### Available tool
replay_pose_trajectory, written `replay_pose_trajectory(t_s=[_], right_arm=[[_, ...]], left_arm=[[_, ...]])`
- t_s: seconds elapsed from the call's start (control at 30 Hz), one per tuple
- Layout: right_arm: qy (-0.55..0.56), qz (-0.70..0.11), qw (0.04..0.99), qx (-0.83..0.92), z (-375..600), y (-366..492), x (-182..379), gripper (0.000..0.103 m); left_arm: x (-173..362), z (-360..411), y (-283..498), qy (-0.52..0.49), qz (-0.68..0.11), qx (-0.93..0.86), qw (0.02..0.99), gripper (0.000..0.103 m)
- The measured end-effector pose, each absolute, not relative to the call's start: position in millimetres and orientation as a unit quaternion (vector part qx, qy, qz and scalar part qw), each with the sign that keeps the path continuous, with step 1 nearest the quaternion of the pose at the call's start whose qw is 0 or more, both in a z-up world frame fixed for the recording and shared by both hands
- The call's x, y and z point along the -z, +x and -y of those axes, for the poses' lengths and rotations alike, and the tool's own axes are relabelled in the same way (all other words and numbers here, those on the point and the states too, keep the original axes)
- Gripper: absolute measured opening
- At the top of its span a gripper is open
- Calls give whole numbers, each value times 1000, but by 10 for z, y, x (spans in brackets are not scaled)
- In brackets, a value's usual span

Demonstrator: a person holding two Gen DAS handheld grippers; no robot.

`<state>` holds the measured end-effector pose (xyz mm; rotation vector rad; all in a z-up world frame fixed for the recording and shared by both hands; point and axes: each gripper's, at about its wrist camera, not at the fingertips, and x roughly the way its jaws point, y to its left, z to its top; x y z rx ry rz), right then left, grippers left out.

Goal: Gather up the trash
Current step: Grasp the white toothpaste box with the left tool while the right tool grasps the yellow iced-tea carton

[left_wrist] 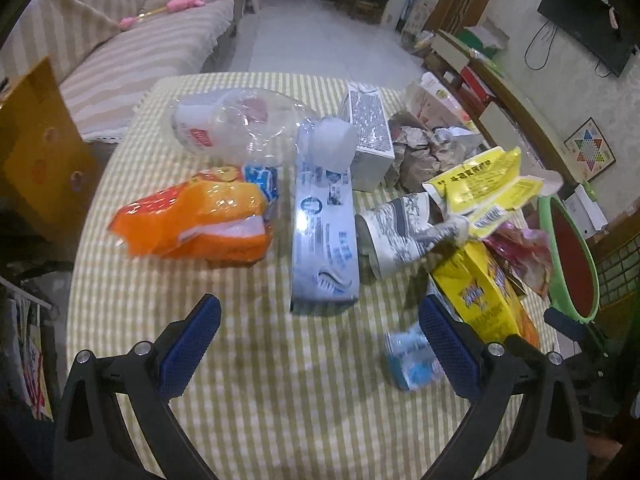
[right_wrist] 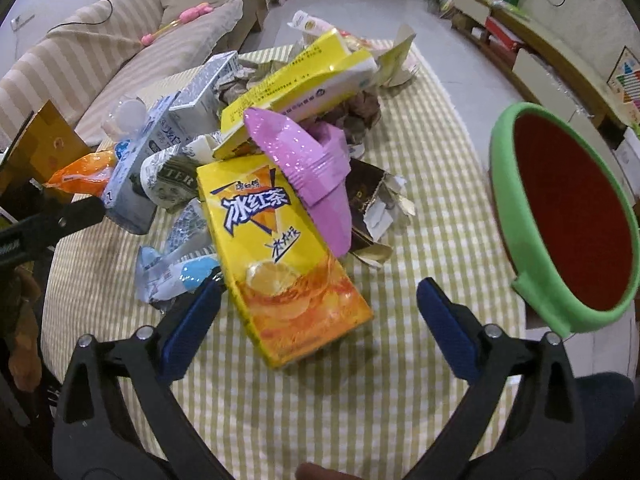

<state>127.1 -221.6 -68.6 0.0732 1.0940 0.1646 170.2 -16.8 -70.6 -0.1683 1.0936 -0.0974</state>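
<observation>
**Two open claws over a bench full of trash**

The left claw [left_wrist: 319, 322] hangs over the bench [left_wrist: 256, 392], which has a yellow and white striped cloth on it. Its two blue pads are wide apart and hold nothing. Just ahead of it lies a long blue and white cardboard box [left_wrist: 325, 236]. To the left of that box is a shiny orange plastic bag [left_wrist: 196, 220]. Behind them lies a squashed clear plastic bottle [left_wrist: 244, 124]. A small crumpled light blue wrapper [left_wrist: 412, 356] lies just beside the right pad.

The right claw [right_wrist: 319, 312] is also wide open and empty. A big yellow and orange drink carton [right_wrist: 276, 264] lies between its pads, with its near end sticking in between them. I cannot tell if the left pad touches it. A shiny pink plastic bag [right_wrist: 308, 160] rests on the far end of the carton. A dark brown torn wrapper [right_wrist: 372, 204] lies beside the pink bag. Behind them is a yellow and white flat box [right_wrist: 308, 76], tilted on top of the pile.

A round bin with a green rim and red inside [right_wrist: 508, 184] is at the right side of the bench, tipped toward the trash. Part of the left claw's black arm shows at the left edge of the right view.
</observation>
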Motion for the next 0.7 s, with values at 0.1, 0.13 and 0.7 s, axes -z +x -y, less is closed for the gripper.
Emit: replay_pose_trajectory(t_s=[0.1, 0.13, 0.7], right_arm=[[46, -533, 840, -91, 2235, 1328, 742, 94], [48, -535, 838, -93, 2241, 1334, 751, 94], [46, -550, 825, -121, 2186, 1300, 854, 72]], left_arm=[[802, 191, 1839, -79, -530, 41, 843, 92], [818, 194, 1874, -78, -532, 39, 842, 91], [886, 253, 2151, -105, -554, 58, 824, 58]])
